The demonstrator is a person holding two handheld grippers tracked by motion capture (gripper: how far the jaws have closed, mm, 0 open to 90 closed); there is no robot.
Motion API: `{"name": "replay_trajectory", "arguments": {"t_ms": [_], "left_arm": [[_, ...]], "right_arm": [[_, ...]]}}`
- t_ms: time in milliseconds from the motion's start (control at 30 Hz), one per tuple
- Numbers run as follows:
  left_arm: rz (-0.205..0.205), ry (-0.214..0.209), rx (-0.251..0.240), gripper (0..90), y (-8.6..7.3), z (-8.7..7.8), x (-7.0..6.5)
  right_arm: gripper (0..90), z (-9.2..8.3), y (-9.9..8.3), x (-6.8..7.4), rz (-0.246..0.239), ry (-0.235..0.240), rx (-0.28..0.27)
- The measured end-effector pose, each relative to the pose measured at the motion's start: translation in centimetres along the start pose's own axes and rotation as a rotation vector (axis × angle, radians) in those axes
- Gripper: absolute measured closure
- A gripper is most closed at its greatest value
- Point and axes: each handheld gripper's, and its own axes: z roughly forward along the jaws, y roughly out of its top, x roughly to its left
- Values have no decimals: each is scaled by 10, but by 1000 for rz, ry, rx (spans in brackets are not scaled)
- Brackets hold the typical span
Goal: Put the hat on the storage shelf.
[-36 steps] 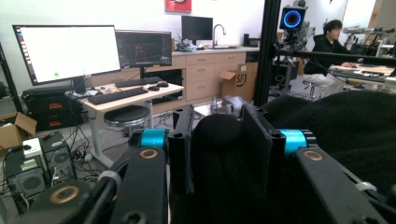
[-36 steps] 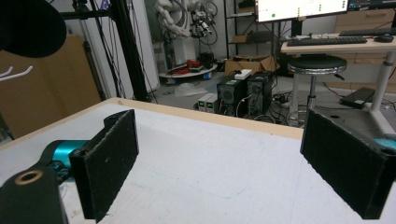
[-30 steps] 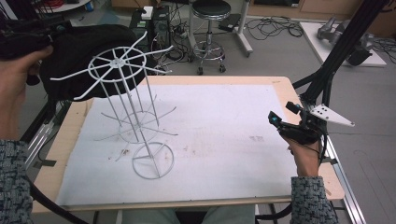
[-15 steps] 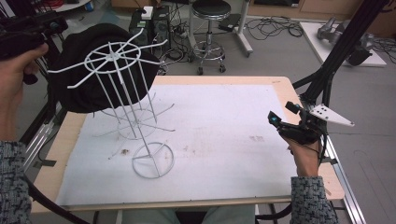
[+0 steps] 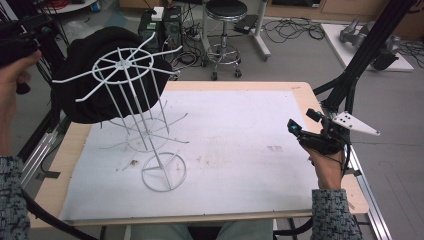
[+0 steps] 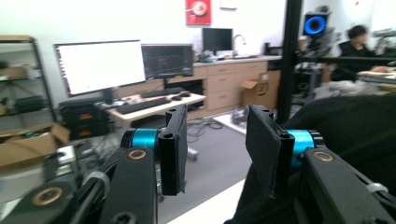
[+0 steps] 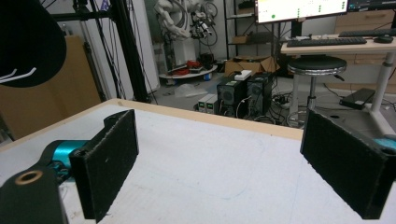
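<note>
We're seeing the white wire rack [image 5: 131,115] standing tilted on the white mat [image 5: 235,150], left-centre, w/ a black hat [image 5: 95,75] hanging at its top, off the table's far-left edge. Left gripper [image 6: 215,144] is being held up by the hat, jaws spread, nothing between; black fabric is sitting just right of them. Right gripper [image 7: 219,168] is hovering over the mat's right side, jaws wide apart, empty.

White wire rack [image 5: 132,112] (tilted) on table, black cloth [image 5: 92,75] just behind.
</note>
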Motion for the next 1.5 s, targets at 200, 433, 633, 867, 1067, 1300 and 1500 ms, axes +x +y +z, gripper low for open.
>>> {"name": "replay_trajectory", "arguments": {"t_ms": [200, 433, 633, 867, 1067, 1300, 1500], "left_arm": [[8, 91, -6, 562, -13, -14, 7], [-37, 188, -16, 505, -38, -33, 20], [-48, 249, -17, 486, -52, -44, 26], [-89, 298, 2, 425, -77, -55, 31], [-114, 338, 15, 358, -102, -65, 32], [-107, 350, 52, 320, -131, -70, 20], [-58, 349, 97, 289, -158, -68, 1]], "right_arm": [[106, 0, 0, -1, 0, -3, 1], [106, 1, -1, 0, 0, -3, 4], [106, 1, -1, -1, -1, -1, 0], [106, 1, -1, -1, 5, -4, 3], [106, 0, 0, -1, 9, -3, -2], [106, 0, 1, 1, 2, -5, -1], [106, 0, 1, 1, -4, -5, -3]]}}
